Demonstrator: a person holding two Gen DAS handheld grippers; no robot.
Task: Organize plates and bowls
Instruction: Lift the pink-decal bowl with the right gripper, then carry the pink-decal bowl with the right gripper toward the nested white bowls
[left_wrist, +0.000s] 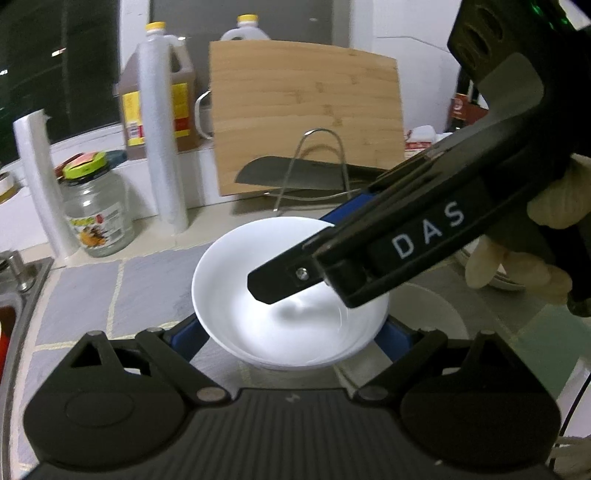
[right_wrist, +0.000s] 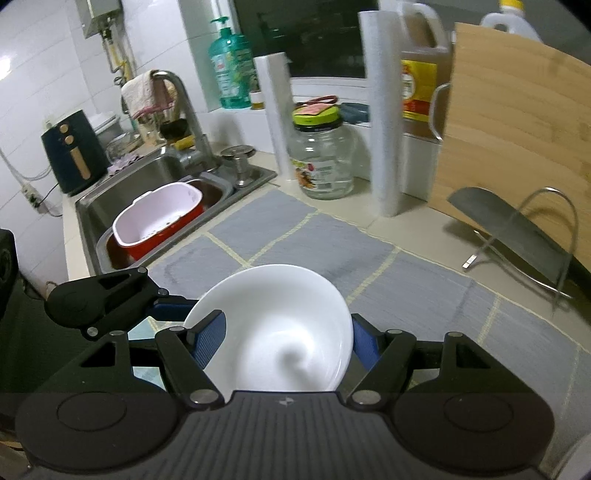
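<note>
The white bowl (left_wrist: 258, 280) (glazed, rigid, light, likely slippery and chip-prone) is held over the grey mat (left_wrist: 92, 295), its wall pinched at 2 o'clock by the right gripper (right_wrist: 286, 332) and flanked at 4 and 8 o'clock by the left gripper (left_wrist: 290, 336), whose contact cannot be told.

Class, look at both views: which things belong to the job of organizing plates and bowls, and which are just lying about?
Job in hand: white bowl; left gripper and right gripper, both gripping it; another white dish, partly hidden.

Lying about: glass jar; cutting board; knife; oil bottle; soap bottle; pink strainer basket.
</note>
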